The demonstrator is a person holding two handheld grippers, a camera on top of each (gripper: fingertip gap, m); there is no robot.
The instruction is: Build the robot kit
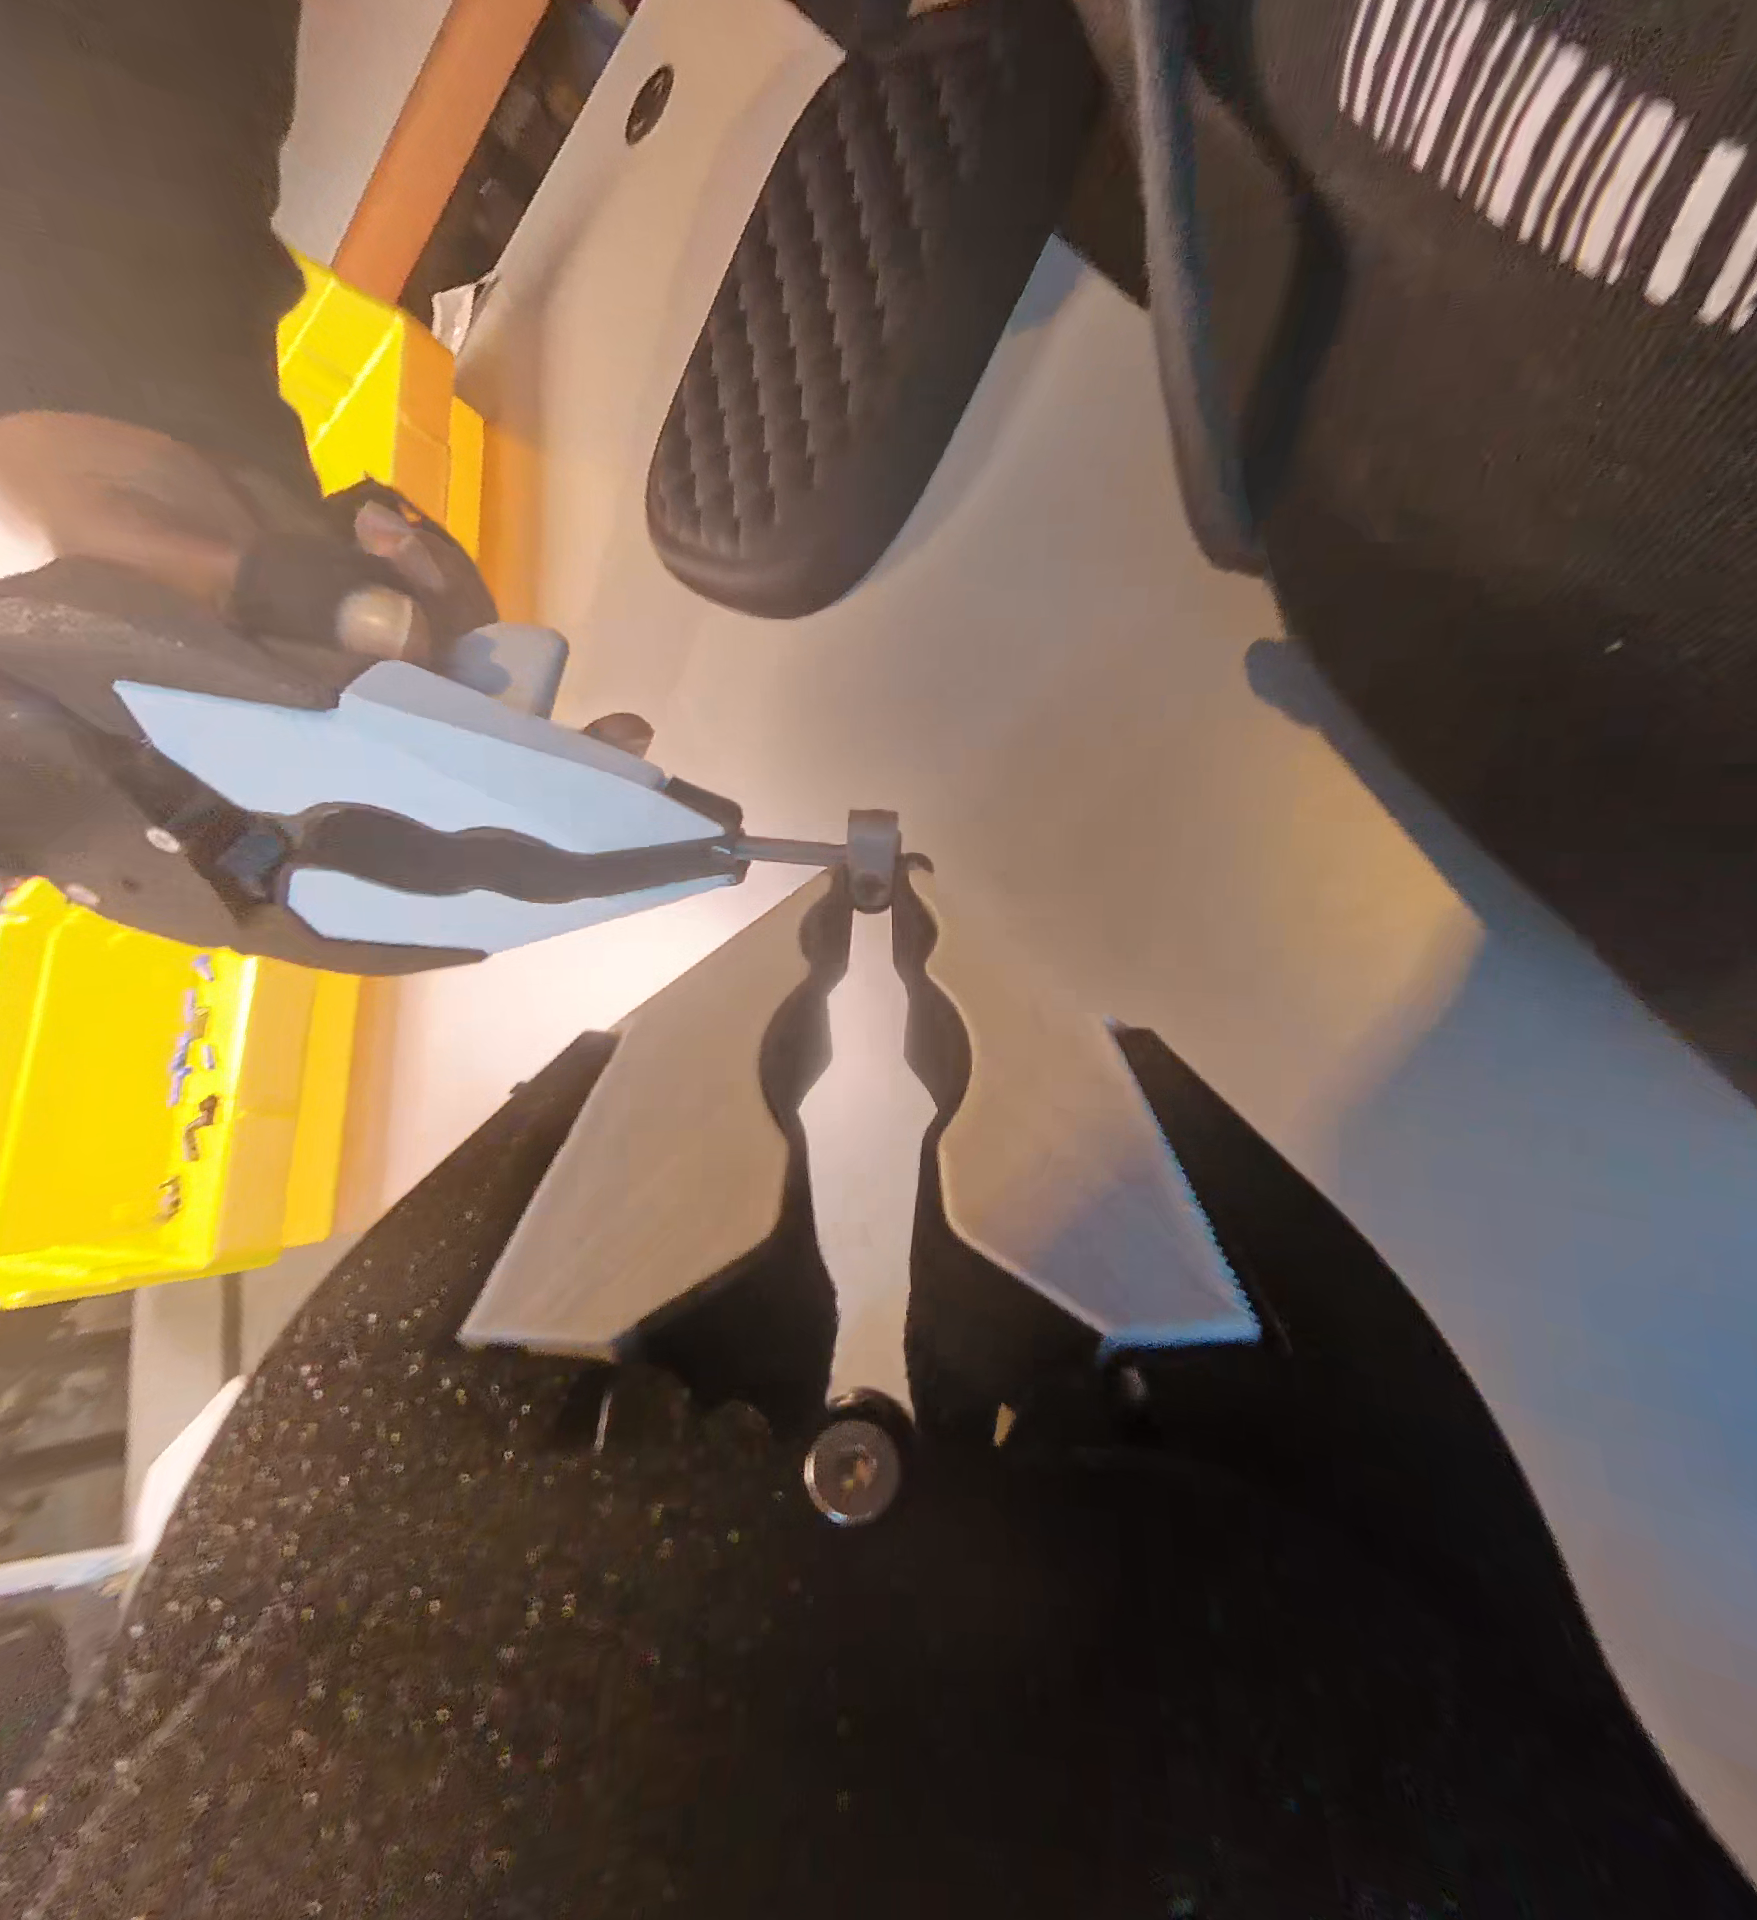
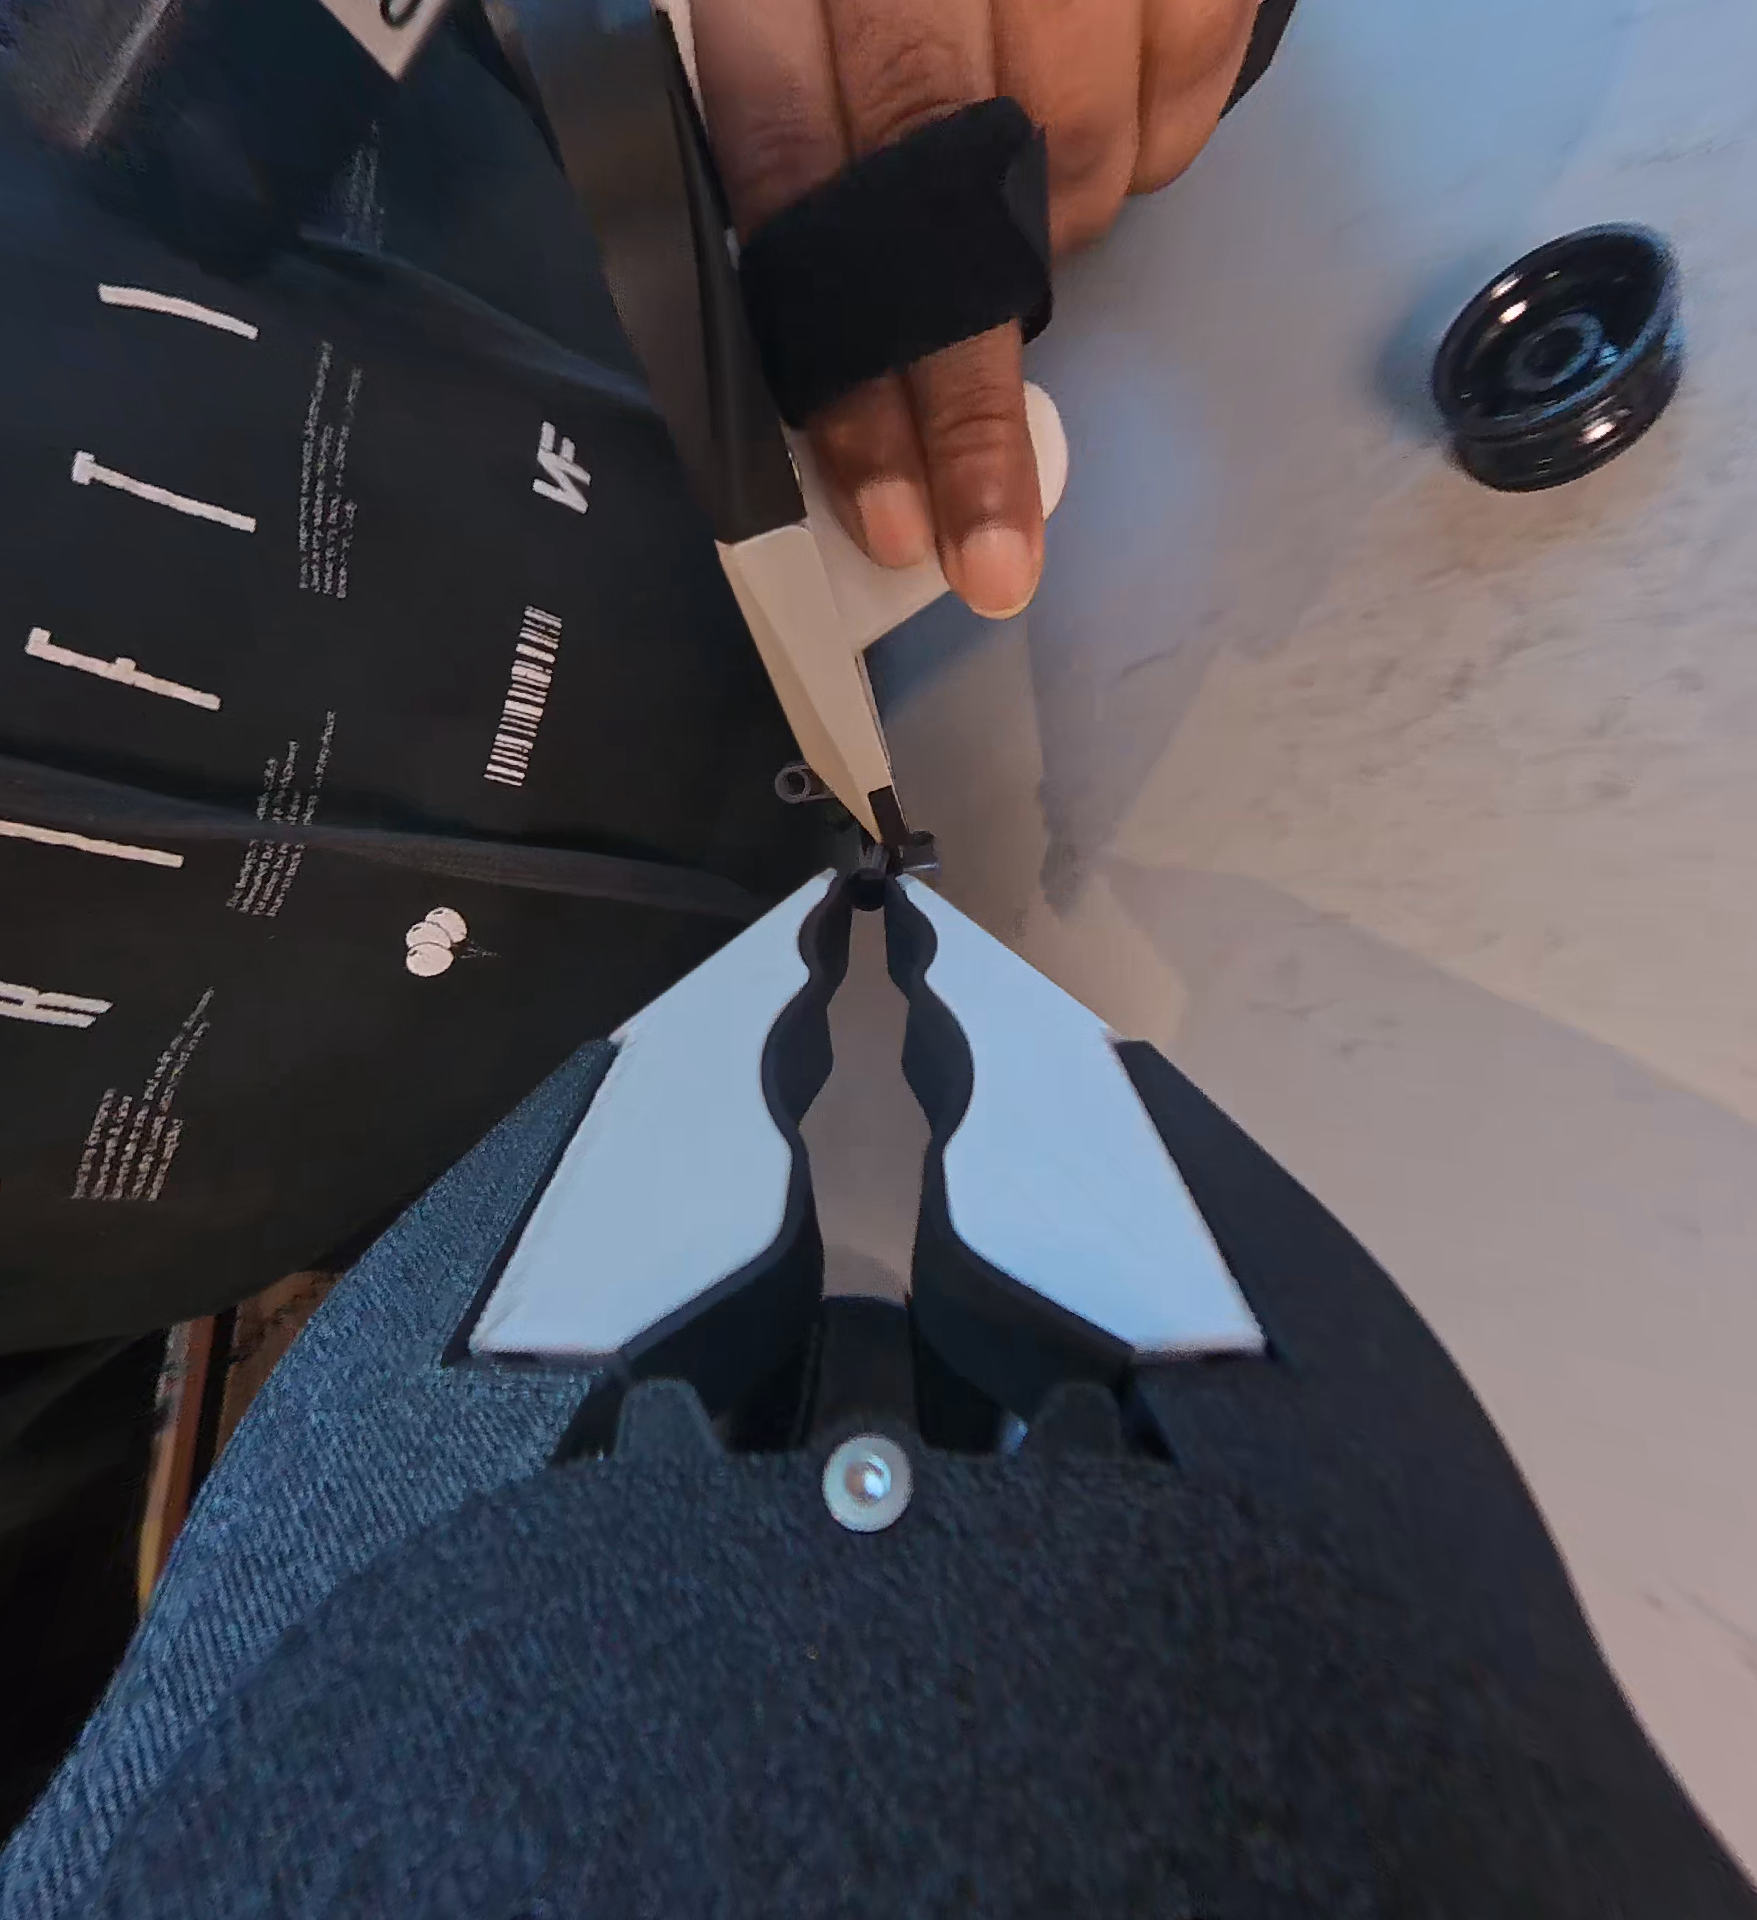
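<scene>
Left gripper (image 1: 869,883): pinching small grey ring-shaped zipper pull (image 1: 872,844). Right gripper (image 2: 866,883): pinching dark zipper slider (image 2: 869,868) beside black printed fabric bag (image 2: 282,675). Zip progress: cannot tell.

I have a small grey collar (image 1: 869,844) pinched at the tips of my left gripper (image 1: 870,883), held clear above the white table (image 1: 1061,727). A thin metal rod (image 1: 791,850) runs from its left side into the closed tips of my right gripper (image 1: 723,847), which reaches in from the left.
</scene>
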